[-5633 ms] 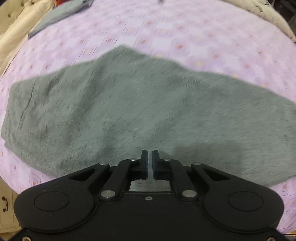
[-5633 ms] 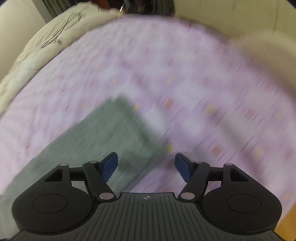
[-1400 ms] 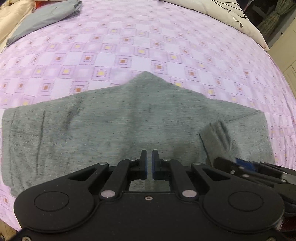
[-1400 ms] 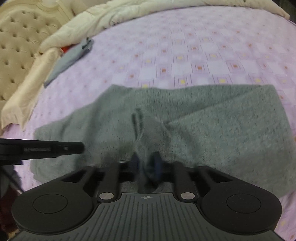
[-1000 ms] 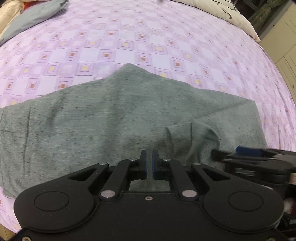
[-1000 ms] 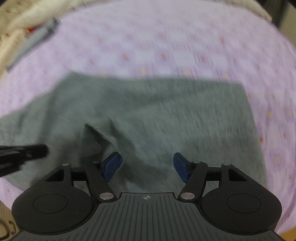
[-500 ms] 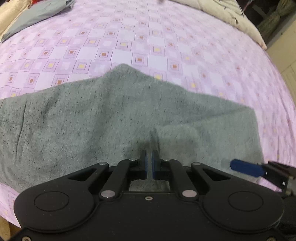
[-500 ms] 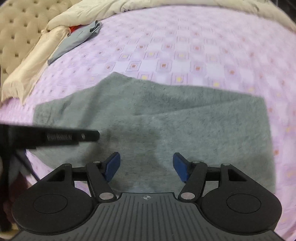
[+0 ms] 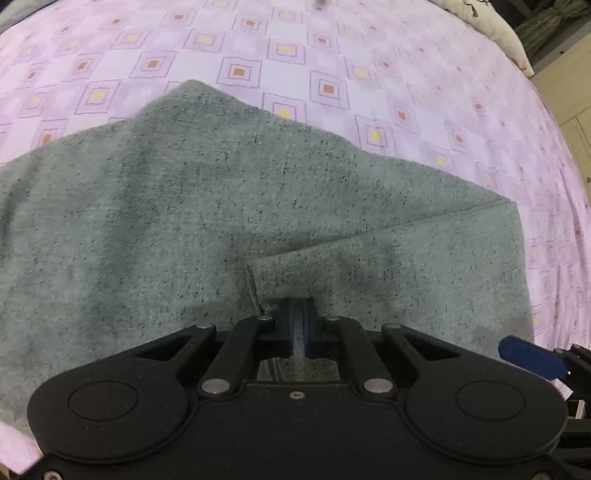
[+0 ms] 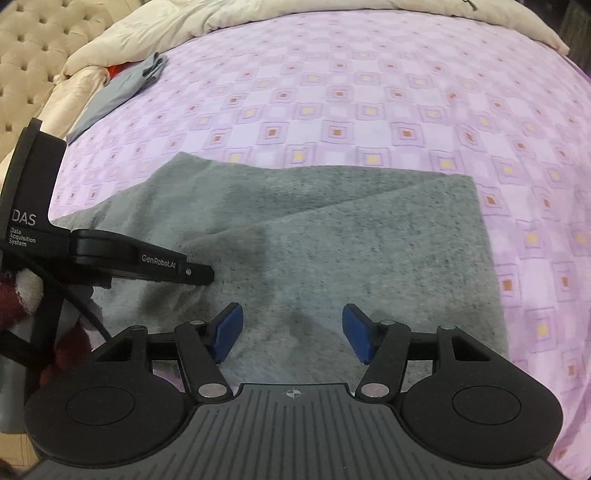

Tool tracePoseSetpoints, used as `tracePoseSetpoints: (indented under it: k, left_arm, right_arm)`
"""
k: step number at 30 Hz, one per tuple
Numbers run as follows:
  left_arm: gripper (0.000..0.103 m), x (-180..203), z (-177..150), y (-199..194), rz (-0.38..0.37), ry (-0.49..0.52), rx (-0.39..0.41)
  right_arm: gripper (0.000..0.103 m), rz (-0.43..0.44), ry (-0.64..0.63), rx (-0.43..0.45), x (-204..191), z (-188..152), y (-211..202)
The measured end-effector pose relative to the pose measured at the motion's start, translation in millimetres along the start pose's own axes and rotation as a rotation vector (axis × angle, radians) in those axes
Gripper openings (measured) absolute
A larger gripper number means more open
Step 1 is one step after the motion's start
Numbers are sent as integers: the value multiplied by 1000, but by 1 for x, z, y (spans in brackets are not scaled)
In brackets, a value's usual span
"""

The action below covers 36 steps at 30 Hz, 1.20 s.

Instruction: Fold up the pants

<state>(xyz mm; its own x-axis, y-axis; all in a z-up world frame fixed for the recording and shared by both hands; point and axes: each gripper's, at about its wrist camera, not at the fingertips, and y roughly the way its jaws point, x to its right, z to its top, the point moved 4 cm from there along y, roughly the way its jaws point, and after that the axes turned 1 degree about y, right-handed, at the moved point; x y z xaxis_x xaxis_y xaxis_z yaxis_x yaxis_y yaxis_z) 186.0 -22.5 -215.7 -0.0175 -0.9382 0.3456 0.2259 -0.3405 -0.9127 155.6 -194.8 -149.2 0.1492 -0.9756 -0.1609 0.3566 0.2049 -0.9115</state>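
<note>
Pants point(image 9: 207, 221), grey and speckled, lie spread on the purple checked bedspread point(image 9: 332, 55) ahead of my left gripper point(image 9: 298, 328), whose jaws are pinched tight on the hem of a folded-over flap right at its tips. From this view the flap's edge runs away to the right toward the far corner, and a blue pad of my right gripper point(image 9: 530, 356) pokes in at the lower right. To do this fold well, I'd judge I should carry the pinched hem low and straight across, keeping the cloth taut enough that the layer underneath doesn't drag or bunch — and let go only once the edges line up. From my right gripper point(image 10: 291, 332) the pants point(image 10: 369, 251) fill the space just ahead; its jaws stand apart and are closing, with cloth below them but nothing pressed between the pads. My left gripper point(image 10: 207, 275) reaches in from the left, low over the fabric. Beyond the far edge the bedspread point(image 10: 369, 92) is open, so there's room to swing forward and right; a folded grey garment point(image 10: 122, 88) and cream bedding point(image 10: 258, 14) sit well away.
</note>
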Motion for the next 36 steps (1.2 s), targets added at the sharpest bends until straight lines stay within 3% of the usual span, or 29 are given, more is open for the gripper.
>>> tracePoseSetpoints:
  k: [3, 6, 9, 12, 16, 18, 21, 25, 28, 36]
  left_arm:
    - [11, -3, 1, 1, -16, -39, -9]
    - [10, -14, 1, 1, -81, -172, -29]
    - [0, -17, 1, -4, -145, -252, 11]
    - [0, 1, 5, -29, -34, -115, 137]
    - [0, 9, 26, -54, -4, -56, 250]
    - [0, 5, 35, -50, -3, -67, 229]
    - [2, -2, 31, -30, -40, -68, 135]
    - [5, 0, 5, -14, 24, -3, 48]
    - [12, 1, -10, -13, 37, -15, 63]
    - [13, 0, -21, -14, 46, -5, 102]
  right_arm:
    - [58, -29, -3, -24, 6, -2, 0]
    - [58, -72, -10, -44, 12, -5, 1]
    - [58, -116, -12, -67, 17, -8, 3]
    - [58, -100, -5, -60, 20, -10, -1]
    - [58, -82, -3, -44, 23, -8, -5]
    - [58, -80, -2, -38, 25, -6, -6]
    - [58, -68, 0, -35, 28, -4, -6]
    - [58, -53, -24, -35, 29, -5, -8]
    - [58, -42, -30, -47, 32, -7, -7]
    - [57, -15, -13, -72, 35, -9, -4]
